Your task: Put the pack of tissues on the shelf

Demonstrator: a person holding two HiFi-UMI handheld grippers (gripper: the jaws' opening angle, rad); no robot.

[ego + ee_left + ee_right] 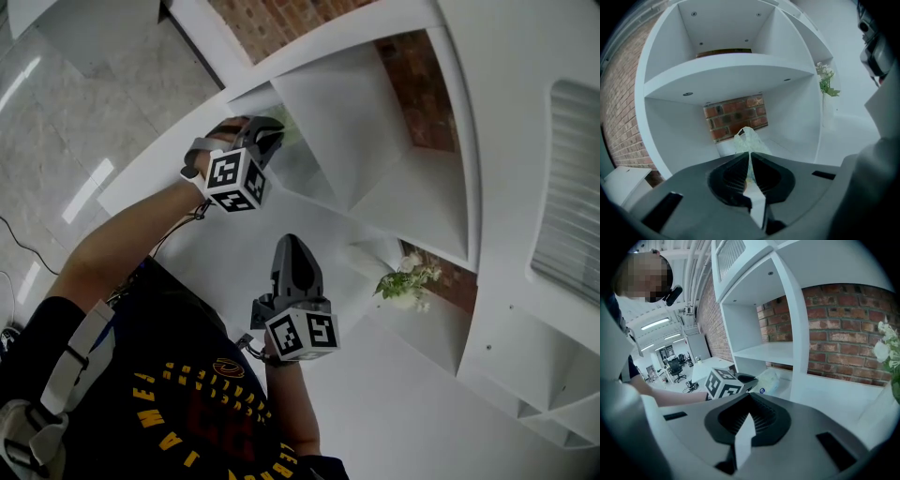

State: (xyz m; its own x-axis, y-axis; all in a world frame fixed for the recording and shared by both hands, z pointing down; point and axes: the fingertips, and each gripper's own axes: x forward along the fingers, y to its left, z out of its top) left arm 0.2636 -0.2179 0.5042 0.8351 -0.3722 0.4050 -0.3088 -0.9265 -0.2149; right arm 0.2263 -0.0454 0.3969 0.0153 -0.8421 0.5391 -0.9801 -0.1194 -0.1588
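One pack of tissues (pixel 748 139), wrapped in pale film, is pinched at its near end between the closed fingers of the left gripper (pixel 750 153). The pack is held inside an open compartment of the white shelf (pixel 717 75), beneath a shelf board and in front of the brick wall (pixel 736 115) that is seen through the compartment's open back. In the right gripper view the pack is seen low over the compartment's floor board. Whether it touches that board cannot be told.

The left gripper is pushed in at the compartment's mouth, and its marker cube (pixel 234 181) is turned toward the head camera. A bare forearm (pixel 122 234) is stretched out behind it.

The right gripper (pixel 292 244) is held nearer to the person and to the right, well apart from the pack. Its fingers are closed on each other, and nothing is seen between them.

Farther right, a sprig of white flowers (pixel 408 279) is set in a neighbouring compartment of the shelf. A dark shirt with yellow lettering (pixel 187 412) is seen at the near edge of the head view.
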